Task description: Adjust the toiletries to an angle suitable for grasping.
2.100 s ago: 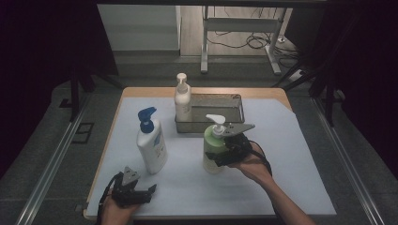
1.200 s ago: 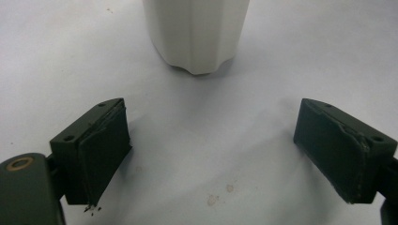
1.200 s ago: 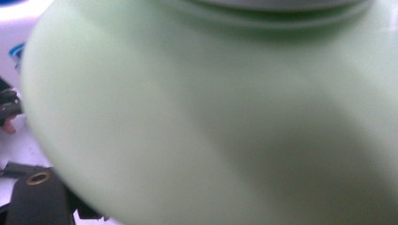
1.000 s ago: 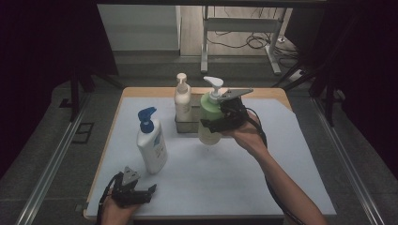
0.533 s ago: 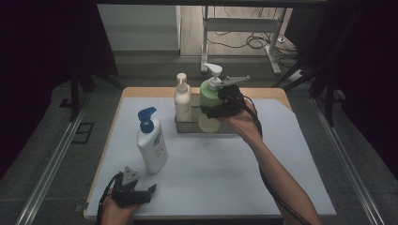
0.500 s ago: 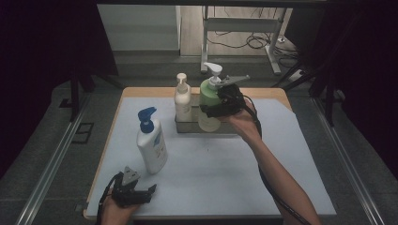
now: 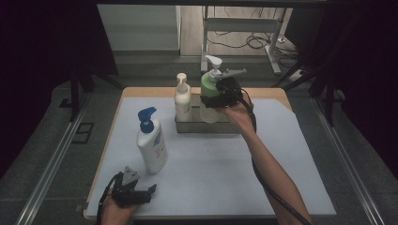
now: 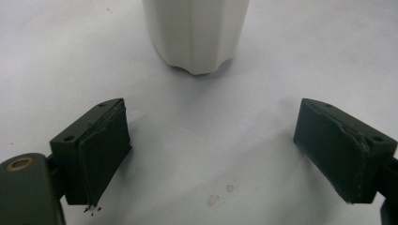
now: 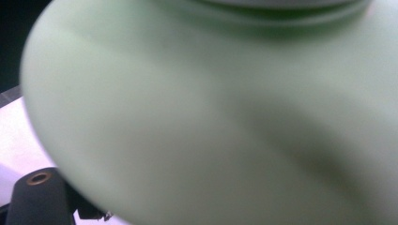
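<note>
A pale green pump bottle (image 7: 209, 96) with a white pump head stands upright over the grey metal tray (image 7: 202, 127), just beside the cream pump bottle (image 7: 182, 97) standing in that tray.

I count three pump bottles: a green one (image 7: 209, 96), a cream one (image 7: 182, 99) and a blue-capped white one (image 7: 151, 143). One metal tray (image 7: 202, 125). Two claws of mine: left (image 7: 143, 193), right (image 7: 213, 93).

Both rigs are chunky black. The left hand-held gripper (image 7: 133, 193) has a grey three-cornered plate on top and scuffed black pads (image 8: 101, 157), plus a brass-ringed screw hole at 8 o'clock. A black cable trails off the right hand-held gripper (image 7: 220, 93); forearms are bare, no sleeves.
</note>
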